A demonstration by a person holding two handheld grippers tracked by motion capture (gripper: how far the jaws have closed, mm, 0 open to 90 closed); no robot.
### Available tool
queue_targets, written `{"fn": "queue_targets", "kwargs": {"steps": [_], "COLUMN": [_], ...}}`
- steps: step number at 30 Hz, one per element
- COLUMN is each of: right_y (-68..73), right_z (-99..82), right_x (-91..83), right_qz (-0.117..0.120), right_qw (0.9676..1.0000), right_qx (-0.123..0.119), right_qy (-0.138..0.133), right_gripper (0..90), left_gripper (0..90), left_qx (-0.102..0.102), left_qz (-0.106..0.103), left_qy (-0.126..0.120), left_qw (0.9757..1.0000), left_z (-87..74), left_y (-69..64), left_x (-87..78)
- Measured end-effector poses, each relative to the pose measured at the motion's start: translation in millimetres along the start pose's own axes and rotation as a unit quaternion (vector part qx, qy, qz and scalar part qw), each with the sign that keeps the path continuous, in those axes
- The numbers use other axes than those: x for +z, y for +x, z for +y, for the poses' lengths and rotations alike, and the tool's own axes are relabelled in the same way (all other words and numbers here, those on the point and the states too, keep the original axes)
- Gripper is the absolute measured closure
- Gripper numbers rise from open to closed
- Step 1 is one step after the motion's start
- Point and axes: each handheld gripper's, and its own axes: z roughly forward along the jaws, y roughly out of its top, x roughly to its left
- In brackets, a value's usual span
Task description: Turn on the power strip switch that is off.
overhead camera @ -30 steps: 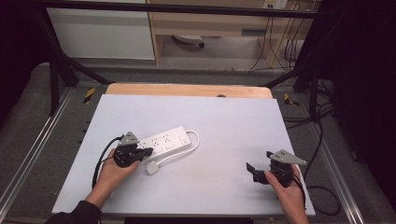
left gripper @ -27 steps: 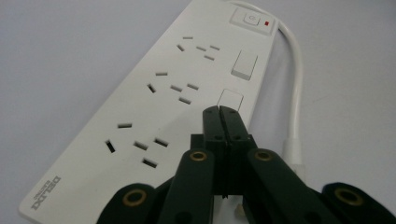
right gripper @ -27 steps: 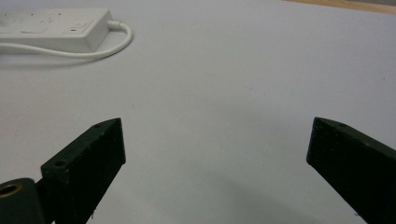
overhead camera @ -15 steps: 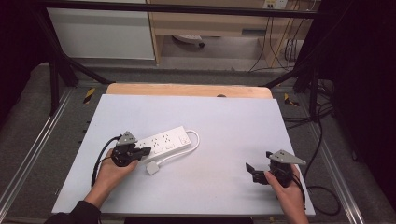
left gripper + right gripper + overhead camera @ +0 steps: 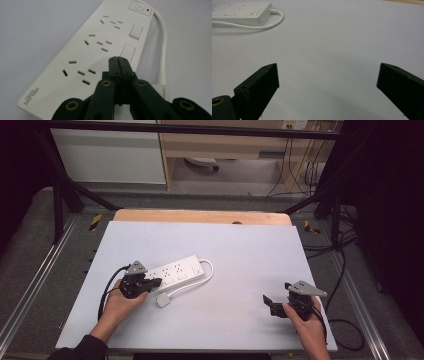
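Left gripper view puts the left gripper (image 5: 117,61), jaws pressed together and holding nothing, right over the near end of the white power strip (image 5: 100,45), which lies toward the near left part of the table (image 5: 240,250). Its plug (image 5: 163,300) rests just beside it, nearer the front edge. By the near right corner the right gripper (image 5: 327,82) waits spread wide and empty; I judge the pressing or nudging step is under way, and next calls for steady downward contact.
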Motion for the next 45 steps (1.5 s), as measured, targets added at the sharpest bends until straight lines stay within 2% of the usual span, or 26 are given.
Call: {"fn": "queue_targets", "kwargs": {"steps": [3,8,14,27,34,39,45], "right_y": [0.0,0.2,0.7,0.6,0.5,0.6,0.4], "right_z": [-0.1,0.0,0.0,-0.2,-0.3,-0.2,-0.2], "right_x": [0.4,0.8,1.2,1.4,1.6,1.5,1.4], "right_qz": [0.000,0.000,0.001,0.001,0.001,0.001,0.000], "right_qw": [1.0000,1.0000,1.0000,1.0000,1.0000,1.0000,1.0000], "right_qx": [0.000,0.000,-0.002,-0.003,-0.002,-0.003,-0.002], "right_qy": [0.000,0.000,0.002,0.003,0.003,0.003,0.002], "right_gripper": [4.5,4.4,4.5,4.5,4.5,4.5,4.5], "left_gripper": [90.0,90.0,90.0,90.0,85.1,79.9,67.0], "left_qx": [-0.001,0.013,0.001,-0.007,-0.008,-0.016,-0.023], "left_qz": [-0.002,0.011,0.009,0.007,0.010,0.004,-0.002], "left_qy": [-0.003,-0.006,-0.023,-0.041,-0.049,-0.055,-0.067], "left_qw": [1.0000,0.9998,0.9997,0.9991,0.9987,0.9984,0.9975], "left_z": [-0.7,-0.7,-0.3,0.6,1.3,1.6,2.6], "left_y": [0.4,-1.0,0.4,0.7,0.9,0.5,-0.4], "left_x": [0.0,0.5,-1.6,-4.3,-5.7,-5.9,-5.9]}}
